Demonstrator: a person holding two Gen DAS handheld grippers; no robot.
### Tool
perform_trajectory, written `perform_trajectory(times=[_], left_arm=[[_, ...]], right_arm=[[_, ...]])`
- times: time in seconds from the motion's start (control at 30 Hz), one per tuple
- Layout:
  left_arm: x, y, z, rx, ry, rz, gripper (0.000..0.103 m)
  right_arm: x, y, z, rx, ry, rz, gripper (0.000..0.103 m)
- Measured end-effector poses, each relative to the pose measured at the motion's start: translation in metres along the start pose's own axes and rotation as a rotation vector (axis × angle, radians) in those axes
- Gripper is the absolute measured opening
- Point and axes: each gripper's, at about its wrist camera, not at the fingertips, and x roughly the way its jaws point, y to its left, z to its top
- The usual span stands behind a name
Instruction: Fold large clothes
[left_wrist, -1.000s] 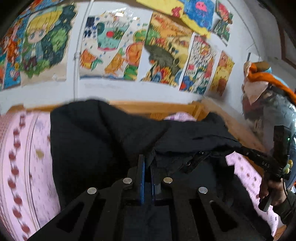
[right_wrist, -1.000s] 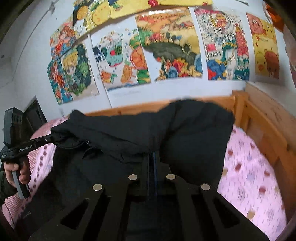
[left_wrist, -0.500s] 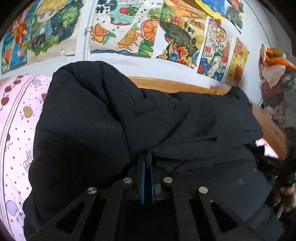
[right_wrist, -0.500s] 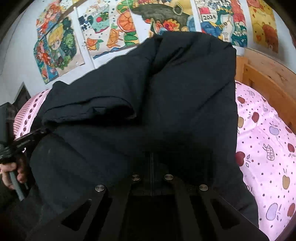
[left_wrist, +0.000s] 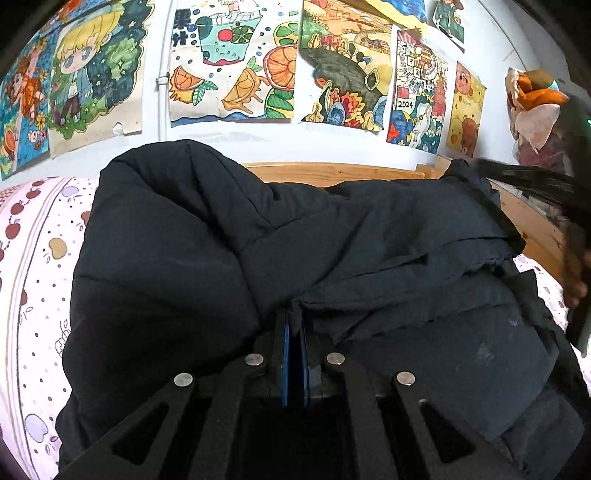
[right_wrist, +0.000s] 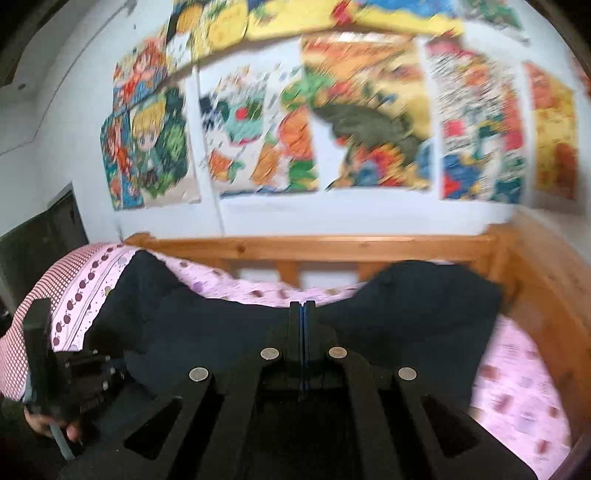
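The coat (left_wrist: 229, 258) is spread across the bed (right_wrist: 517, 387), long axis left to right. The left gripper (left_wrist: 294, 317) is clamped on a fold of it, directly ahead. The right gripper (right_wrist: 303, 308) is closed, apparently empty, above the near edge. The right view is blurred.

A child's bedroom at home: a wooden bed frame (right_wrist: 332, 247), a pink apple-print sheet (left_wrist: 33, 280), and bright drawings (left_wrist: 232, 62) taped to the far wall.
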Motion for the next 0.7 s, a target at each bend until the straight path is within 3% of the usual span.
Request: perform_trajectory(times=[0.1,0.17,0.27,0.4,0.47,0.53,0.7], left_arm=[[-0.006,-0.001,0.003,0.005,-0.022,-0.002,0.009],[-0.017,0.0,0.004,0.001,-0.048,-0.025,0.011],[-0.039,-0.001,0.007,-0.019,-0.107,-0.084,0.013],[-0.069,-0.012,0.017,-0.008,-0.25,-0.146,0.013],[-0.07,-0.019,0.03,-0.019,-0.267,-0.184,0.013],[-0.058,-0.028,0.045,-0.044,-0.232,-0.203,0.013],[0.014,-0.033,0.049,-0.039,0.011,-0.143,0.013]], right_arm=[[0.036,0.012,-0.022,-0.026,0.108,-0.075,0.007],[0.042,0.004,-0.031,0.021,0.124,-0.048,0.007],[0.048,-0.012,-0.048,0.099,0.133,-0.002,0.007],[0.049,-0.008,-0.064,0.093,0.103,-0.016,0.007],[0.05,-0.007,-0.066,0.095,0.082,-0.026,0.007],[0.047,-0.009,-0.07,0.105,0.054,-0.025,0.007],[0.033,-0.024,-0.077,0.169,0.015,0.058,0.007]])
